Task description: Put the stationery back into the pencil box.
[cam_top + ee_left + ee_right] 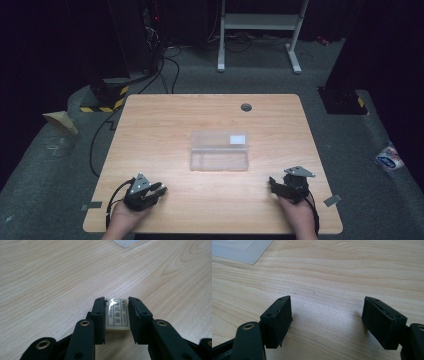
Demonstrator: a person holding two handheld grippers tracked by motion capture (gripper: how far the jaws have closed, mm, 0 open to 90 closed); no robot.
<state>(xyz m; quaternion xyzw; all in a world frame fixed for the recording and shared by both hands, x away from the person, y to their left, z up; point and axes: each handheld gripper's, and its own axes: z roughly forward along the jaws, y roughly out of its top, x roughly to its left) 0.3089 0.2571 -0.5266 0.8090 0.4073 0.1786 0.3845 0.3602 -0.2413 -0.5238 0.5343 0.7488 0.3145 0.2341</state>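
- Wooden table spans the middle of the high view, grain running across it.
- Clear box lies at the table's centre, a white label on its upper right part.
- Right gripper sits at lower right, jaws spread wide over bare wood with nothing between them.
- Left gripper sits at lower left, jaws clamped on the eraser.
- Eraser, cream with printed characters, lies flat on the table between those jaws.

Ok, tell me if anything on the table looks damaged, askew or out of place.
Nothing stands out. The clear box lies square mid-table, closed and intact. The left gripper is shut on a small eraser, held straight. The right gripper rests open on bare table. No spills or damage.
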